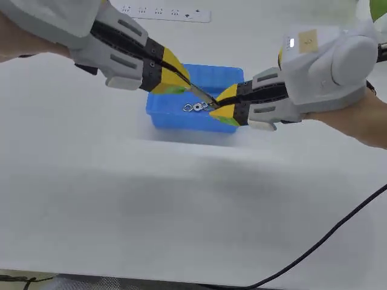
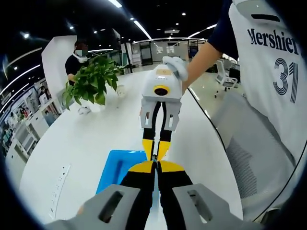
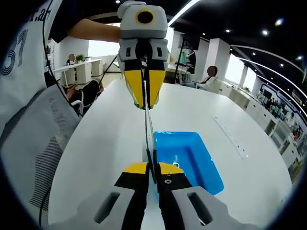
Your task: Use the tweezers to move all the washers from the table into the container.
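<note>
Over the blue container (image 1: 175, 119) — washers (image 1: 196, 107) lying inside — the left gripper (image 1: 182, 83) and right gripper (image 1: 221, 104) face each other, both clamped on the thin tweezers (image 1: 203, 96).

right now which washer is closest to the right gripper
The head view's rightmost washer, by the right gripper; the others lie farther left.

The big white desk (image 1: 181, 199) holds a blue container (image 1: 175, 122) near its far side. A white power strip (image 1: 163, 12) lies at the far edge, and a black cable (image 1: 326, 235) crosses the near right corner.
</note>
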Demonstrator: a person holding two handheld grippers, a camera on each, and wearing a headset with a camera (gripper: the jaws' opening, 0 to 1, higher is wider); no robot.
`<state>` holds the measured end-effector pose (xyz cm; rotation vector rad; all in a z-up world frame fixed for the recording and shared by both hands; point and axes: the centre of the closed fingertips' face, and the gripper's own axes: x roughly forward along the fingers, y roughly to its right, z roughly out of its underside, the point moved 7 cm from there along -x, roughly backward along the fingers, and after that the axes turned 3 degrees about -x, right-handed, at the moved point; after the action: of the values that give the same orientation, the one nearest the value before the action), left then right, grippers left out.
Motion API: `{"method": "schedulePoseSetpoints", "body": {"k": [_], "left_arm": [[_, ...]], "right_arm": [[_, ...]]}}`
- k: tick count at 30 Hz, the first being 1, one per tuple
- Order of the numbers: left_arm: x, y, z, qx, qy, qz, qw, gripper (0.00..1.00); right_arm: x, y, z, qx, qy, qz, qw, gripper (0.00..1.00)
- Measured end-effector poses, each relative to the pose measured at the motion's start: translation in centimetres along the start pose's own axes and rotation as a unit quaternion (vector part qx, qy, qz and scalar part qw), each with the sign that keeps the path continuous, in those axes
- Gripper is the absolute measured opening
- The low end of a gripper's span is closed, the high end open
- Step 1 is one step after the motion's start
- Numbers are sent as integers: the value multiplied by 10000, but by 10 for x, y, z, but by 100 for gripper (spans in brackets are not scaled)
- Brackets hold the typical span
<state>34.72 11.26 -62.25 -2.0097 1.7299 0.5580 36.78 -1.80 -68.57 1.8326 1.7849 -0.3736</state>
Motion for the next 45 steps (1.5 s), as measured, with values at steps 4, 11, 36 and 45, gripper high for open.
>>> {"method": "schedulePoseSetpoints", "body": {"k": [4, 11, 36, 45], "left_arm": [[3, 4, 13, -176, 8, -4, 9998, 5], [15, 10, 46, -375, -138, 29, 9992, 5], [63, 12, 109, -526, -1028, -22, 9933, 6], [68, 12, 112, -436, -1154, 0, 9924, 6]], "right_arm": [[1, -12, 1, -9, -187, -76, 9998, 7], [9, -25, 11, -31, -528, -284, 9982, 7], [44, -27, 56, 29, -1445, -619, 9876, 7], [42, -28, 56, 192, -1492, -679, 9863, 8]]}}
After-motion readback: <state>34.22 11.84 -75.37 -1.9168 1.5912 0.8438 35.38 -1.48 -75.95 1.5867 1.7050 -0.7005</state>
